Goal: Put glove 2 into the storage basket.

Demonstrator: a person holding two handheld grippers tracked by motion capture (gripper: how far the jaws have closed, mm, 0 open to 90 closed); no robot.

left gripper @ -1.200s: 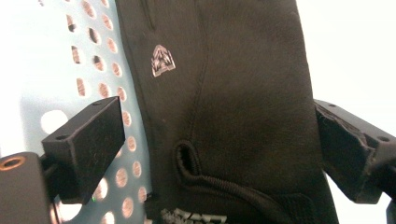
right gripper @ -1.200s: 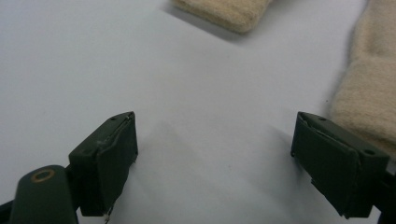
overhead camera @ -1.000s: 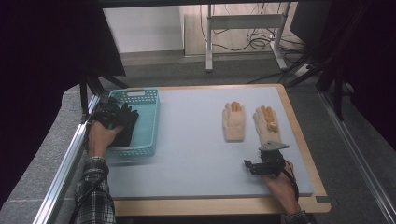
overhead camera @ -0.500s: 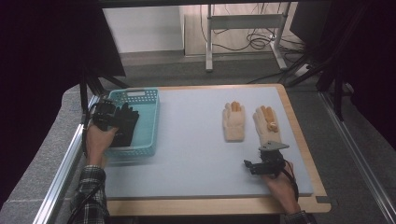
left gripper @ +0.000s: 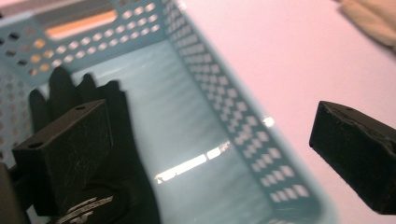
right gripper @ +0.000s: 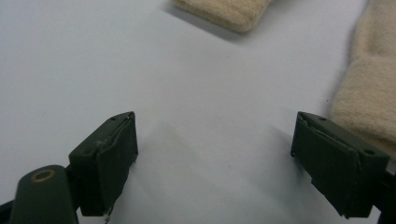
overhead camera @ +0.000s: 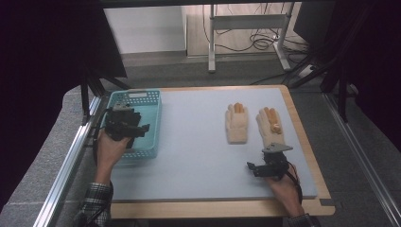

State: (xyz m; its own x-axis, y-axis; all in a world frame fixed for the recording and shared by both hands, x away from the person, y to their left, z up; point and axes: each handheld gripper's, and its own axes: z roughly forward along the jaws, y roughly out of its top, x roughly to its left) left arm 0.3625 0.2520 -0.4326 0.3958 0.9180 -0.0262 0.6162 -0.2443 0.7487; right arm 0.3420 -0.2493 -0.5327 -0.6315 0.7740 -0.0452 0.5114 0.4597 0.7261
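A black glove (left gripper: pixel 123 154) lies inside the teal basket (overhead camera: pixel 152 109) at the table's left. My left gripper (overhead camera: pixel 138 129) hovers over the basket, and its jaws have just been opening. They stand wide, with only the basket's floor and wall (left gripper: pixel 233 116) between them. Two beige gloves (overhead camera: pixel 237 124) (overhead camera: pixel 270 126) lie flat at the right side of the table. My right gripper (overhead camera: pixel 257 166) rests on the mat just in front of them, open and holding nothing. In the right gripper view the glove cuffs (right gripper: pixel 229 11) (right gripper: pixel 373 93) lie ahead of it and to its right.
A pale blue mat (overhead camera: pixel 194 142) covers the wooden table. A metal rail (overhead camera: pixel 71 161) runs along the left side and dark frame legs (overhead camera: pixel 90 90) stand behind the basket. Open mat lies between the basket and the beige gloves.
My left gripper has lifted and drawn back from the black glove, which stays in the basket, and its jaws have spread. The right hand has not moved.
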